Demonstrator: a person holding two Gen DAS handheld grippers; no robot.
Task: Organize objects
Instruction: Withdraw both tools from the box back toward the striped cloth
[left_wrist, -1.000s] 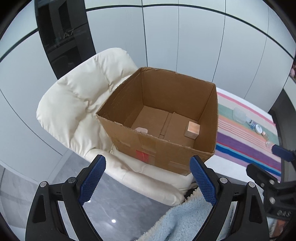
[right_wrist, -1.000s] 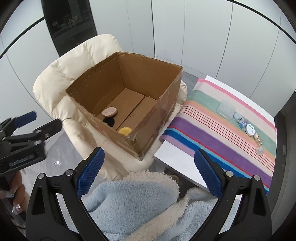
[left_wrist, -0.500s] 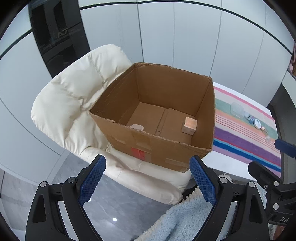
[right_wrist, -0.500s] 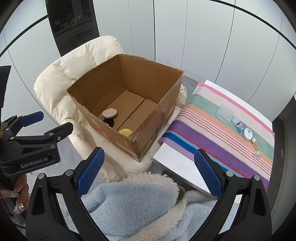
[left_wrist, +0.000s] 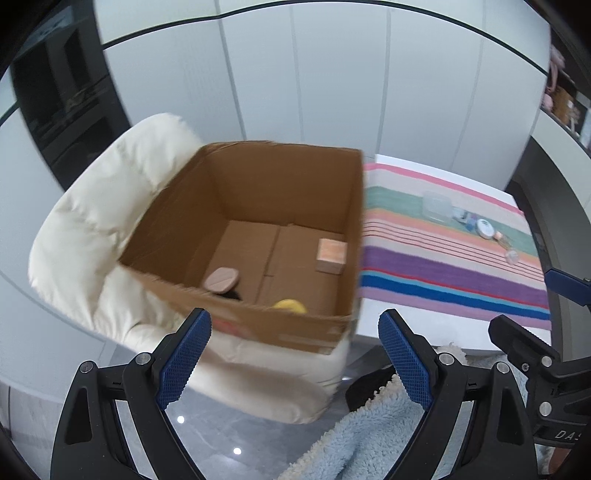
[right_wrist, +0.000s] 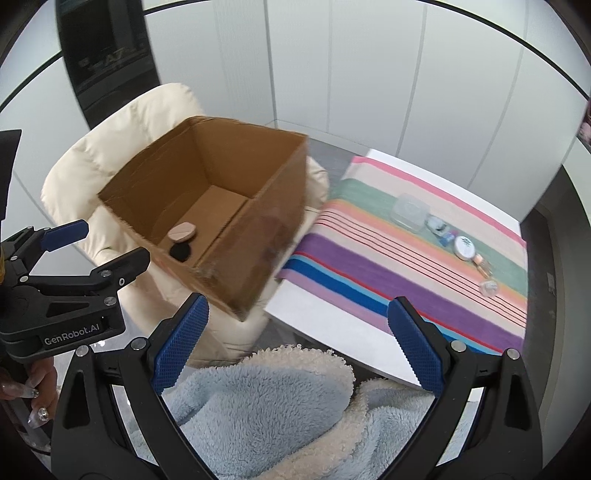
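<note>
Right now you are holding both grippers spread wide and empty: the left gripper is hanging just short of the box, and the right gripper is hovering above the fleece in your lap. Ahead of the left one, the box is sitting on the cream chair, already holding a pink oval, a black disc, a yellow piece and a small carton. Ahead and right of the right one, the remaining objects are lying in a row on the striped cloth: a clear case, a white tin and small bottles, too small to identify. Both views are blurring, so reaching now is risking a mis-aimed grip; the tiny bottles are probably tipping or rolling if nudged, and the box is looking liable to shift on the soft cushion.
</note>
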